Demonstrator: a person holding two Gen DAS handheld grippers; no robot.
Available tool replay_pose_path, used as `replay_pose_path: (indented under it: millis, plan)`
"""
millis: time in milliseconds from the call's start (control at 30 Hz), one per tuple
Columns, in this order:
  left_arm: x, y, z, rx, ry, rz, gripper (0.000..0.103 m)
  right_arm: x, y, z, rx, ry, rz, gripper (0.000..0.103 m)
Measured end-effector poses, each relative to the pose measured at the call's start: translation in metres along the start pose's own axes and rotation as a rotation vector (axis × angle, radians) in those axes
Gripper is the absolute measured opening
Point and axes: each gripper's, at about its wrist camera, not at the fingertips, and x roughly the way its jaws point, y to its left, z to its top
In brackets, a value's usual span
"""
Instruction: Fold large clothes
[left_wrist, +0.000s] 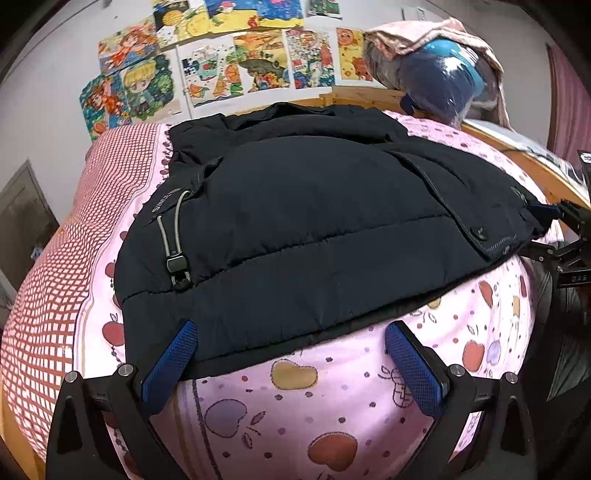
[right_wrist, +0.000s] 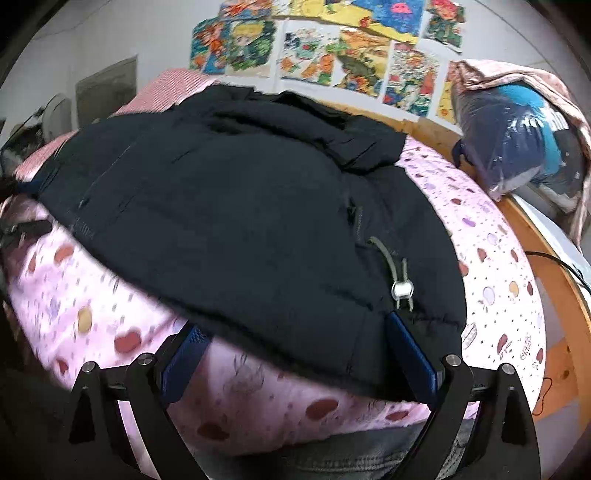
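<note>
Two grippers, both spread wide at the near hem of a black padded jacket (left_wrist: 314, 221) lying flat on a pink fruit-print bedsheet (left_wrist: 332, 406). Left gripper (left_wrist: 291, 341): jaws apart, left finger touching the hem. Right gripper (right_wrist: 295, 336): jaws apart, hem draped between the fingers, nothing clamped. Both point level across the bed.
</note>
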Motion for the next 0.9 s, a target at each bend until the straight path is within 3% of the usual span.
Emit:
replay_pose_path:
  millis: [267, 367, 633, 733, 900]
  plan:
    - [0.001, 0.004, 0.006, -0.068, 0.006, -0.004, 0.103, -0.007, -0.023, 0.025, 0.153, -0.1, 0.047, 0.092]
    - [-0.001, 0.001, 0.008, -0.045, -0.003, 0.005, 0.103, -0.008, -0.032, 0.035, 0.185, -0.127, 0.073, 0.092]
    - [-0.004, -0.017, 0.011, 0.044, -0.073, 0.192, 0.102, -0.004, -0.034, 0.041, 0.196, -0.152, 0.081, 0.092]
    - [-0.005, -0.017, 0.017, 0.063, -0.098, 0.246, 0.091, -0.004, -0.036, 0.037, 0.21, -0.145, 0.085, 0.092]
    - [-0.005, -0.003, 0.026, 0.014, -0.098, 0.225, 0.067, 0.001, -0.035, 0.035, 0.185, -0.115, 0.048, 0.092]
